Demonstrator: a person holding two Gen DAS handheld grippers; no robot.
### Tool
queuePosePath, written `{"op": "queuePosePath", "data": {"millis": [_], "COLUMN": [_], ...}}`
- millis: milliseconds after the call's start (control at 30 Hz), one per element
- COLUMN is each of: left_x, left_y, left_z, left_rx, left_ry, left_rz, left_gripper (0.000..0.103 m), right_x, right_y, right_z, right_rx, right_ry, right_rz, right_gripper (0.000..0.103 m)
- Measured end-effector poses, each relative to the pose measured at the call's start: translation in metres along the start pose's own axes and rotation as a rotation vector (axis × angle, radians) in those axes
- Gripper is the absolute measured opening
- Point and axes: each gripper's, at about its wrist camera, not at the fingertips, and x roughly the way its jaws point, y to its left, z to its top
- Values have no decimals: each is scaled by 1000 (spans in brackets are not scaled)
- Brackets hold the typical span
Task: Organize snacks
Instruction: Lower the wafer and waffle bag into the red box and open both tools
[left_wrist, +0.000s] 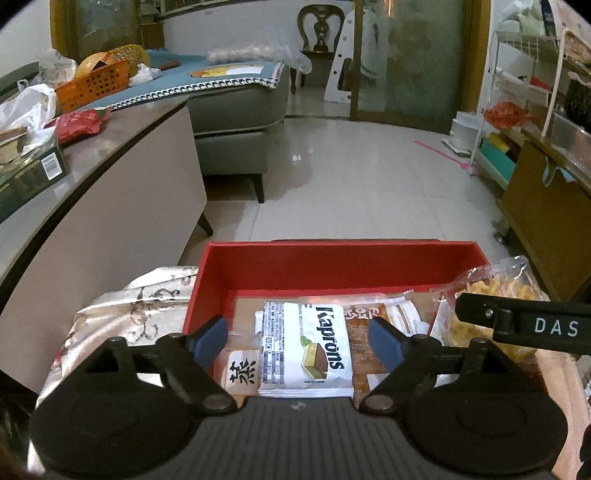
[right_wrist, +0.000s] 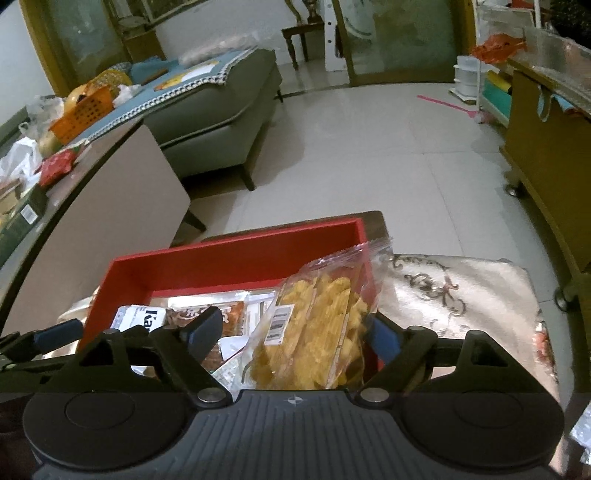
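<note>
A clear bag of yellow fried snacks (right_wrist: 314, 325) leans against the right wall of a red box (right_wrist: 236, 266), its crimped top poking above the rim and its lower end among the packets already inside. The bag looks light and crackly, its contents brittle — a hard squeeze across the middle would likely crush them, so the flat sealed top edge seems the safer place to take hold. The film looks slick too, and may slide between smooth pads.

The right gripper (right_wrist: 295, 338) stands wide, its blue pads either side of the bag; the right pad sits just at the film, though no pinch shows. Beside the bag a white Kaprons wafer packet (left_wrist: 306, 343) lies flat on the box floor, a brown packet (left_wrist: 364, 332) next to it — both flat and soft-wrapped, easy to nudge. The left gripper (left_wrist: 297, 343) hovers over the wafer packet, jaws spread and holding nothing.

The box rests on a patterned cloth (right_wrist: 454, 291) covering a small table, with tiled floor and a grey sofa (left_wrist: 236, 122) beyond.
</note>
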Motion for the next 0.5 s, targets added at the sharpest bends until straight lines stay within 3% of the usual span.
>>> {"op": "queuePosePath", "data": {"millis": [500], "left_x": [-13], "left_y": [-2], "left_z": [-1], "left_rx": [-6], "left_ry": [-7], "left_rz": [-15], "left_gripper": [80], "right_x": [-15], "right_y": [-6], "right_z": [0], "right_rx": [10], "right_ry": [-43], "right_rz": [-28], "right_gripper": [95]}}
